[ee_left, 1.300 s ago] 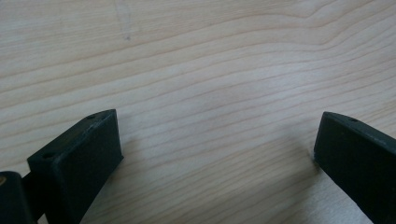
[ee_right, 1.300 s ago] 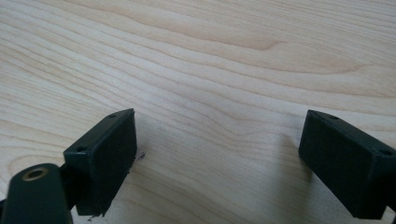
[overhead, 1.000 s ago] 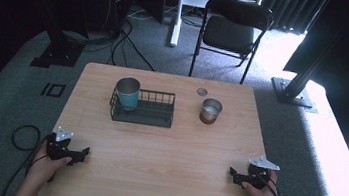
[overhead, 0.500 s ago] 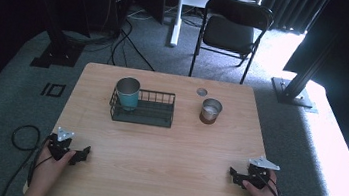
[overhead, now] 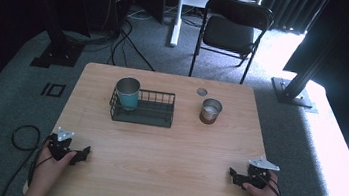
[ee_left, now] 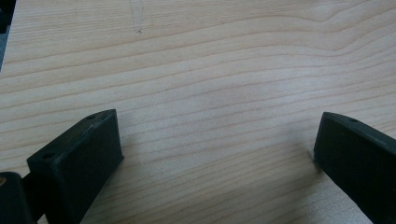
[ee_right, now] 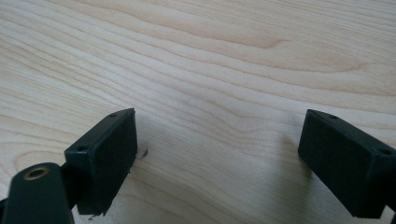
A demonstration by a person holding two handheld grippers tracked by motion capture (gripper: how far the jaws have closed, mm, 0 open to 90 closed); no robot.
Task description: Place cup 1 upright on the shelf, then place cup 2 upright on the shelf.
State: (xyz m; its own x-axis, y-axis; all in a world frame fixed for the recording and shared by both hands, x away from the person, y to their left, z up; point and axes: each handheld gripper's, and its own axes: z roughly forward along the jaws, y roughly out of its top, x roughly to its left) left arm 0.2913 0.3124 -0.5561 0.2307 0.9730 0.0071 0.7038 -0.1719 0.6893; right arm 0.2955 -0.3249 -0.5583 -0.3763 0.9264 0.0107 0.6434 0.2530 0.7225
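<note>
A teal metal cup point(overhead: 128, 92) stands in the left end of a dark wire basket point(overhead: 147, 115) at the back middle of the wooden table point(overhead: 166, 152). To its right stands a short silver tin point(overhead: 210, 110), with a small round lid point(overhead: 202, 92) lying behind it. My left gripper point(overhead: 86, 153) rests on the table near the front left corner, open, and its jaws point(ee_left: 217, 154) stand wide apart over bare wood. At the front right my right gripper point(overhead: 231, 174) also rests open, with bare wood between its jaws point(ee_right: 217, 149).
A black folding chair point(overhead: 233, 32) stands beyond the table's far edge. Dark stands and cables lie on the grey carpet at the left. A wide stretch of bare wood separates the two grippers.
The left hand has shifted slightly with its gripper. Nothing else moved.
</note>
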